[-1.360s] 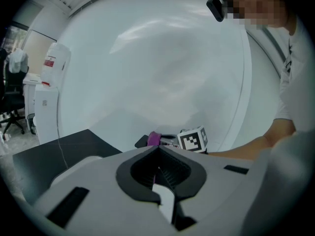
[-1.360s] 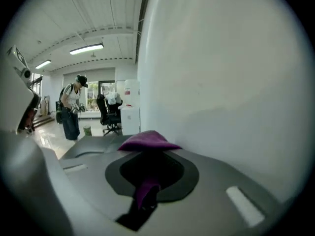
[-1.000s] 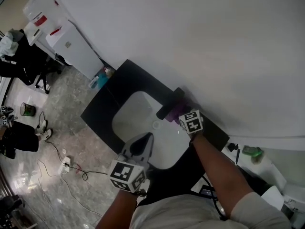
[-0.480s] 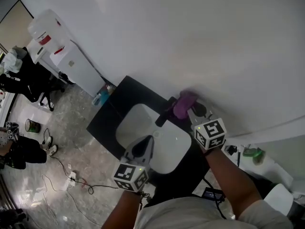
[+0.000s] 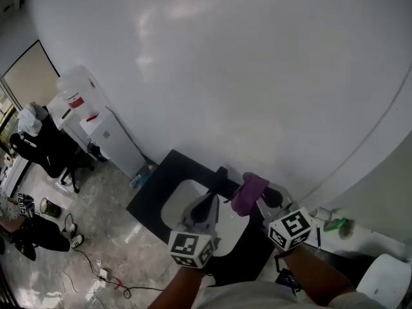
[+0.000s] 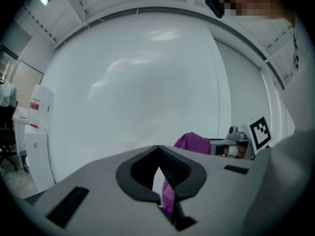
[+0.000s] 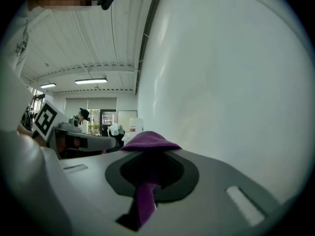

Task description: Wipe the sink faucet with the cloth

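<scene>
The black faucet (image 5: 222,177) stands at the back edge of the white sink (image 5: 175,210), which is set in a black counter (image 5: 149,197). My right gripper (image 5: 255,198) is shut on a purple cloth (image 5: 250,193) just right of the faucet. I cannot tell whether the cloth touches the faucet. In the right gripper view the cloth (image 7: 147,140) bunches over the jaw tips of the right gripper (image 7: 149,155) and a strip of it hangs down between them. My left gripper (image 5: 208,202) hangs over the sink, shut and holding nothing. In the left gripper view its tips (image 6: 158,149) meet and the cloth (image 6: 193,142) shows beyond them.
A big white wall fills the background. A water dispenser (image 5: 84,118) stands left of the counter, with a blue bottle (image 5: 138,181) at its foot. A green object (image 5: 336,224) lies on the white ledge at right. People and a chair are at the far left (image 5: 38,147).
The cloth in my right gripper has moved from the faucet's top to its right side. The head view has tilted up towards the wall. My left gripper stays over the sink.
</scene>
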The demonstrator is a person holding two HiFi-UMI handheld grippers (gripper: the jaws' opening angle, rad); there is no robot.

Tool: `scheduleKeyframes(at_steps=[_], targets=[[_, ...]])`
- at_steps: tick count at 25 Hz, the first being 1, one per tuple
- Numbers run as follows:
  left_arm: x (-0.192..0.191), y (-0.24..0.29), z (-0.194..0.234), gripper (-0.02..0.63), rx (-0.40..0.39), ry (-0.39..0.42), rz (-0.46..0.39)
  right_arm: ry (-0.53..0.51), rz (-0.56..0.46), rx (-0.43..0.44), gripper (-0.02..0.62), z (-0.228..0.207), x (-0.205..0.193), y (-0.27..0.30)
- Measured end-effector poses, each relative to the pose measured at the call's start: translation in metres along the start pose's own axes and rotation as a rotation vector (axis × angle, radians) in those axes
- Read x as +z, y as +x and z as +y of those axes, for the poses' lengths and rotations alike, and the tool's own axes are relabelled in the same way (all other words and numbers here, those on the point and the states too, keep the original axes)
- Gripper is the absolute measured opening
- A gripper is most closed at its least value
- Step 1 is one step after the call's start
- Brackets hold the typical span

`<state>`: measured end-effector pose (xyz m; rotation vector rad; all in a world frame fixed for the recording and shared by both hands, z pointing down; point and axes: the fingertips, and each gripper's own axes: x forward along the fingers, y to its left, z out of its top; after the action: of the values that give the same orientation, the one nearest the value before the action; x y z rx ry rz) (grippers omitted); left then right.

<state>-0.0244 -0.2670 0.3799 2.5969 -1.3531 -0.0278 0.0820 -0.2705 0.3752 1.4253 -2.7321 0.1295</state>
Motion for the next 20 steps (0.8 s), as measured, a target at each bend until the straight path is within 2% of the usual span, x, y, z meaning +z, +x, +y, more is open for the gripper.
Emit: scheduleKeyframes(at_steps=[7,20], targets=[[0.008,0.0,-0.038,0.006,-0.035,0.015,-0.002,-0.015,-0.027,-0.014,0.025,0.022,0.016,-0.036],[0.011,0.003,-0.042,0.006,-0.028,0.041,0.003,-0.018,-0.019,-0.046,0.023,0.015,0.022,-0.036]])
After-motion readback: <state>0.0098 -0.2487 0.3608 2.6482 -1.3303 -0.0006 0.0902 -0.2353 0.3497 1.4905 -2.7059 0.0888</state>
